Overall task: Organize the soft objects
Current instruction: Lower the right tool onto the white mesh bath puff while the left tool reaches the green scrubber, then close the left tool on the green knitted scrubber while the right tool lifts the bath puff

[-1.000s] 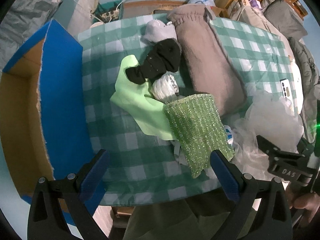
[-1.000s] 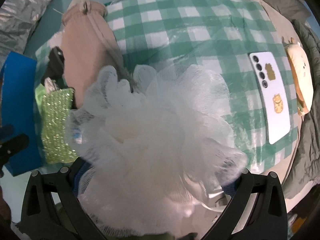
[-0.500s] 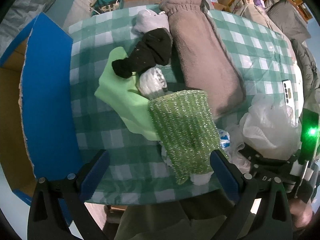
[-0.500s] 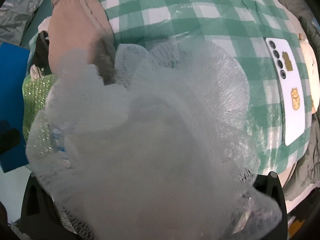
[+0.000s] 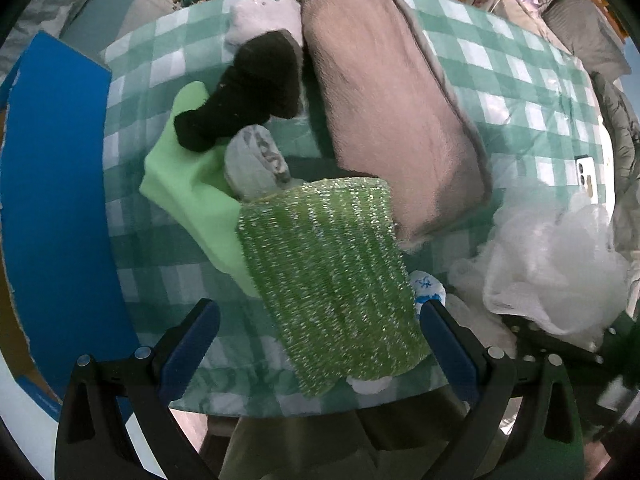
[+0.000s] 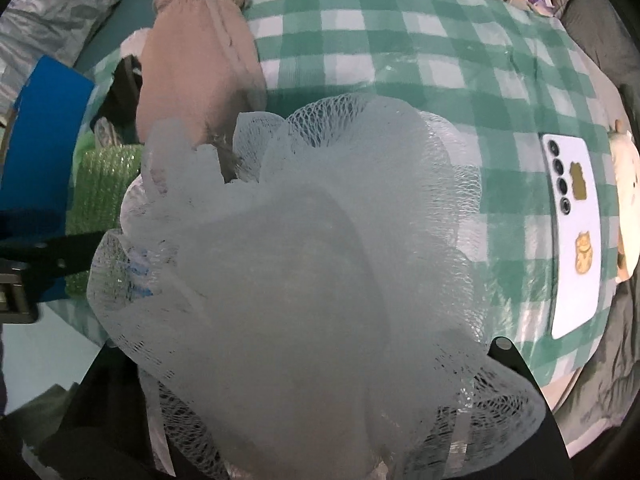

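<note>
Blue box (image 5: 52, 200) at frame left, by the table (image 5: 500, 64) edge. Left claw (image 5: 320, 332) wide open, empty, hanging over the glittery green sponge (image 5: 332, 280) at centre-bottom. Right claw (image 6: 320, 420): jaws have just been closing w/ the white mesh pouf (image 6: 304, 264) between them; pads hidden by mesh, so grip can't be confirmed. Advice: bite deep into the pouf's core, not loose netting, before lifting.
</note>
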A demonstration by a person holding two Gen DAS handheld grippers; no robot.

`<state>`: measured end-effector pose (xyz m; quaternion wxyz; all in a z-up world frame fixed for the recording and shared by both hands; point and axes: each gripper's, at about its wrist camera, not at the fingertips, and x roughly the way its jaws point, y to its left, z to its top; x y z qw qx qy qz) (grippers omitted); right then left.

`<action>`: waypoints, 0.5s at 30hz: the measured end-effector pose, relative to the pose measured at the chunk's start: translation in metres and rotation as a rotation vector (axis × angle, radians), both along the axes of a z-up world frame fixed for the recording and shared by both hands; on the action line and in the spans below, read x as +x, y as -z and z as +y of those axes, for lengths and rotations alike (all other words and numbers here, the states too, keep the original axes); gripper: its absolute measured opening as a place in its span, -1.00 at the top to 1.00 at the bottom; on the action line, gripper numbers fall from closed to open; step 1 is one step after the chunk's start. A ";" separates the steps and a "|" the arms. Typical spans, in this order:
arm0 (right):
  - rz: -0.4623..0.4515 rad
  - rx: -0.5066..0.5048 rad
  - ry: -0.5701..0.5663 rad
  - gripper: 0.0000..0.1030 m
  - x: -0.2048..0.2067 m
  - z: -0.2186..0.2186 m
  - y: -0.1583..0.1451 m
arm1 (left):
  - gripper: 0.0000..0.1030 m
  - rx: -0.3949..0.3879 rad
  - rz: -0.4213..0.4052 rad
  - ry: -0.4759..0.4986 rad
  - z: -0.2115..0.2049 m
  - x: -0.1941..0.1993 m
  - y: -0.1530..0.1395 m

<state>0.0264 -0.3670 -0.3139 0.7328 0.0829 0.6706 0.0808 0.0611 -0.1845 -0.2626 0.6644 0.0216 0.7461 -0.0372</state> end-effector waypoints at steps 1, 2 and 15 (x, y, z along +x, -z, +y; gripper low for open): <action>-0.004 -0.002 0.001 -0.25 -0.005 0.002 -0.002 | -0.96 0.003 0.003 -0.001 -0.003 0.002 0.003; -0.005 -0.002 0.001 -0.25 -0.006 -0.001 -0.002 | -0.96 0.005 0.010 -0.002 -0.006 0.004 0.007; -0.022 0.016 0.007 -0.24 0.029 -0.061 -0.027 | -0.28 -0.029 0.024 -0.055 0.001 0.000 0.007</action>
